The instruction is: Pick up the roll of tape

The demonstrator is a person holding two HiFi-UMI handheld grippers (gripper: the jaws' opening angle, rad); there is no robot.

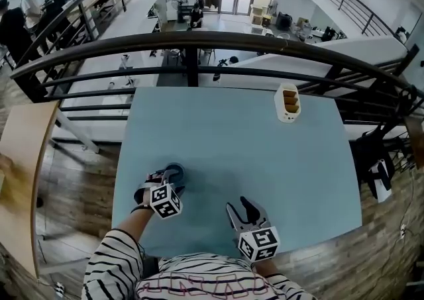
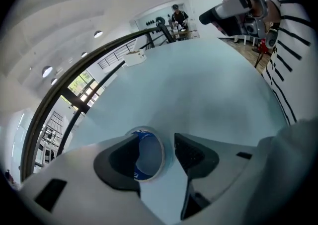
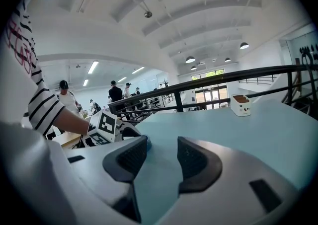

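The roll of tape (image 1: 176,171), pale with a blue inner core, lies flat on the light blue table (image 1: 238,140) near its front left. My left gripper (image 1: 169,180) points steeply down over it. In the left gripper view the tape (image 2: 149,153) sits between the spread jaws of this gripper (image 2: 157,140), partly behind the left pad and apart from the right pad. My right gripper (image 1: 238,206) hovers near the table's front edge, to the right of the tape, open with nothing between its jaws (image 3: 161,145).
A small white container (image 1: 287,102) with brown contents stands at the table's far right. A dark curved railing (image 1: 199,44) runs behind the table's far edge. A wooden tabletop (image 1: 23,179) lies to the left. My striped sleeves show at the bottom.
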